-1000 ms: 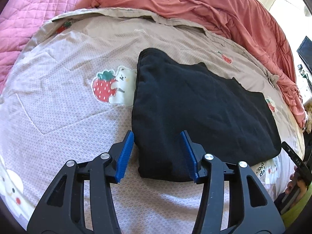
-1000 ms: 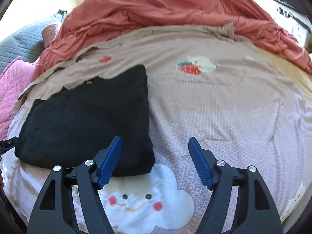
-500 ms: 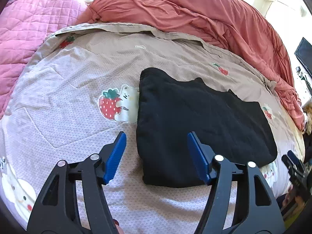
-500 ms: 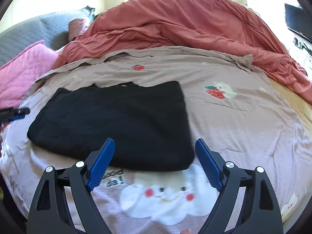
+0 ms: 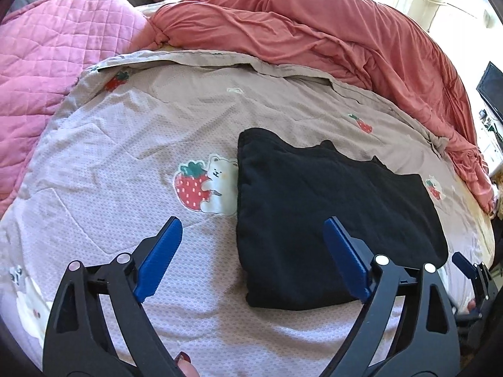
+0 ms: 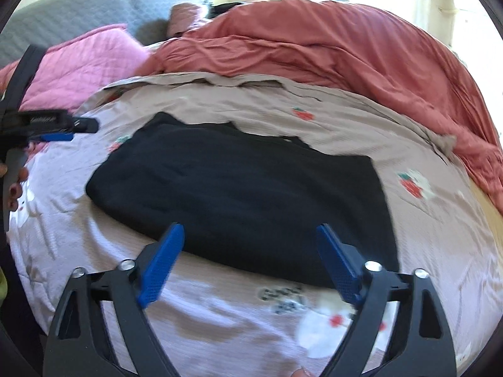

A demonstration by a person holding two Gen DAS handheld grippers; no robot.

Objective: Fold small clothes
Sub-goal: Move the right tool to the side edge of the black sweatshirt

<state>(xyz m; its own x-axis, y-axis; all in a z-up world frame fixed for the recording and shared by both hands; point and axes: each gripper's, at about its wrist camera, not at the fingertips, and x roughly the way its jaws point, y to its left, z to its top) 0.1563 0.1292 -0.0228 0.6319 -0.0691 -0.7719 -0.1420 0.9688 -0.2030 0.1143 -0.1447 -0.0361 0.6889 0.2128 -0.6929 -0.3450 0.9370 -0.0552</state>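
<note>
Black garment [image 5: 330, 216], folded into a flat, rough rectangle, lies on a bed covered by a pale mauve sheet [image 5: 125, 144] printed with strawberries and small white bears. One print, a strawberry with a bear [image 5: 206, 185], sits just beside the garment's edge, on the left in the left wrist view. Behind the sheet a rumpled coral duvet [image 5: 314, 31] is heaped across the far side of the bed, and a pink quilted blanket [image 5: 53, 56] lies at the far left.

Left tool [image 5: 253, 251] hangs above the near left corner of the garment. Its jaws have just been opening and now stand wide apart, gripping nothing; the garment's corner shows between the blue pads [image 5: 160, 257] from this angle, but the pads do not press on it. A fingertip with a dark red nail [image 5: 184, 359] shows at the bottom edge.

Right tool [image 6: 250, 256] hangs over the garment's near long edge, seen with some motion blur. Its jaws have also just been opening and are spread wide, with nothing held; black cloth shows in the gap, not touched by the pads [image 6: 160, 264]. In the right wrist view the left tool appears at the far left edge, held by a hand [image 6: 14, 185] with dark nails.
</note>
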